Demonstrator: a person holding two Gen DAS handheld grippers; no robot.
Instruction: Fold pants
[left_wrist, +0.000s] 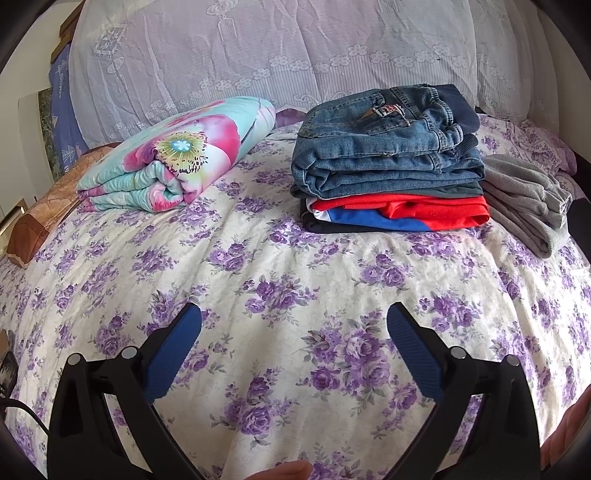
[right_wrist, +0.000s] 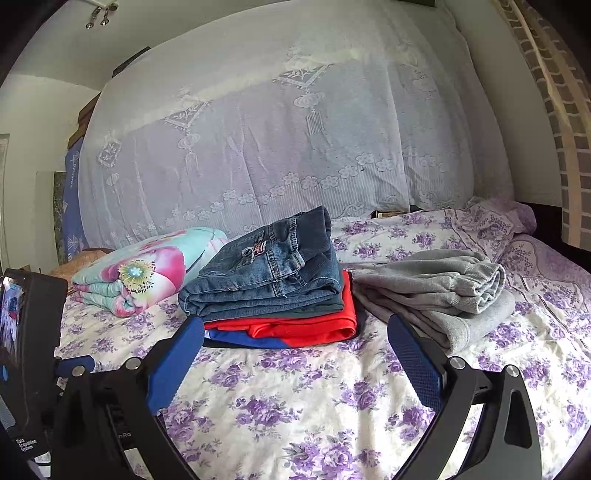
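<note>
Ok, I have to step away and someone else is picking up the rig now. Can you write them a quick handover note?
Left tool: open, holding nothing, above bare bedsheet.
Right tool: open, holding nothing, facing the clothes.
Stack: folded jeans on top, red garment and blue garment under them, in the middle of the bed.
Grey pants lie to the right of the stack, loosely bunched; whether they touch it I cannot tell.
Folded flowered blanket sits to the left, apart from the job.
Done: the stack looks folded.
Left: probably fold the grey pants and add them to the stack.

Left gripper (left_wrist: 293, 319) spread wide, empty, right gripper (right_wrist: 295, 330) likewise, both level
</note>
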